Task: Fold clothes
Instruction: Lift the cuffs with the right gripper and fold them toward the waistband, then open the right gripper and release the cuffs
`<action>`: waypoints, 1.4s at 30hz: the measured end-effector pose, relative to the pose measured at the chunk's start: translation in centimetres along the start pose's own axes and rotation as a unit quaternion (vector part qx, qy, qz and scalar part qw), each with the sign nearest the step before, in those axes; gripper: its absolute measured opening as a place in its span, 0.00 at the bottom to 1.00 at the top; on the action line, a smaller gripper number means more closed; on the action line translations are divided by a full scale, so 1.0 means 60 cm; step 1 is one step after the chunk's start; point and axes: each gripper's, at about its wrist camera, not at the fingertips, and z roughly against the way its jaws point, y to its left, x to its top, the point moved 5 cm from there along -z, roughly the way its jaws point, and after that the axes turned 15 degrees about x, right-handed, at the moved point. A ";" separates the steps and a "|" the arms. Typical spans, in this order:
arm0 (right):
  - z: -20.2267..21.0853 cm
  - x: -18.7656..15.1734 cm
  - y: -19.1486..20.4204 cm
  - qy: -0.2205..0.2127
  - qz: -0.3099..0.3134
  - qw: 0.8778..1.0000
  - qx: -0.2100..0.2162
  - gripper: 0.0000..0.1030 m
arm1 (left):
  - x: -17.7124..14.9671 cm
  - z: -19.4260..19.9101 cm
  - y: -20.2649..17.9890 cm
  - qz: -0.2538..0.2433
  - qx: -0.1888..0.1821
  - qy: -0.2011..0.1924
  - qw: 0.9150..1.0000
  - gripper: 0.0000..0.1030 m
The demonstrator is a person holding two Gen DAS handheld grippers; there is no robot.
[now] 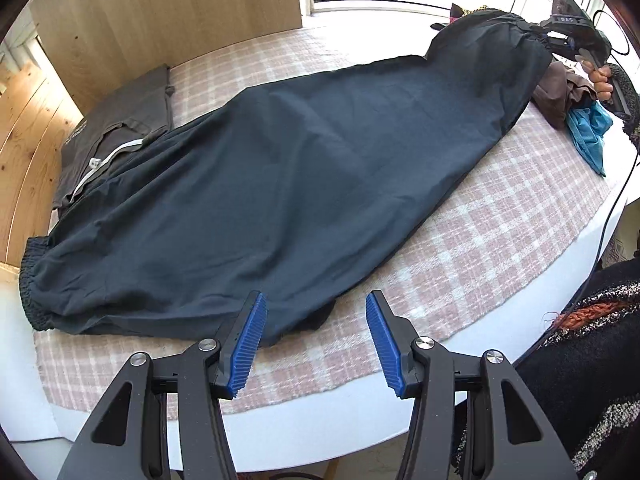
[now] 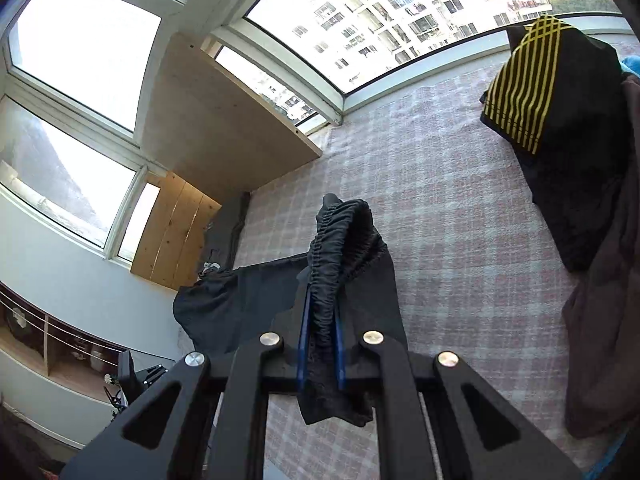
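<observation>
Dark navy trousers (image 1: pixel 304 184) lie stretched across the pink checked cloth (image 1: pixel 500 232), one elastic end at the near left, the other raised at the far right. My left gripper (image 1: pixel 316 320) hovers open at the trousers' near edge, nothing between its blue pads (image 1: pixel 250 340). My right gripper (image 1: pixel 560 30) is at the far right of the left wrist view, shut on the gathered elastic end. In the right wrist view the right gripper (image 2: pixel 320 332) clamps that bunched elastic band (image 2: pixel 340 240), lifted off the cloth, and the trousers (image 2: pixel 248 300) trail away to the left.
A folded grey garment (image 1: pixel 124 120) with a white cord lies at the far left by wooden panels (image 1: pixel 160 20). Brown and teal clothes (image 1: pixel 580 112) pile at the right. A black garment with yellow stripes (image 2: pixel 532 92) sits near the window. A sleeve (image 1: pixel 580 360) is at the right.
</observation>
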 end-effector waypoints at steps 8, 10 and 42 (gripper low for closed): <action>-0.271 -0.056 0.268 0.048 0.053 0.994 0.088 0.10 | -0.039 -0.008 0.133 -0.002 -0.016 -0.048 0.999 0.48; -0.363 -0.081 0.318 0.063 0.050 0.991 0.103 0.10 | -0.051 -0.008 0.165 -0.013 -0.030 -0.058 0.998 0.49; -1.018 -0.275 0.561 0.240 0.160 0.957 0.020 0.25 | -0.135 -0.037 0.461 -0.005 -0.049 -0.074 0.996 0.49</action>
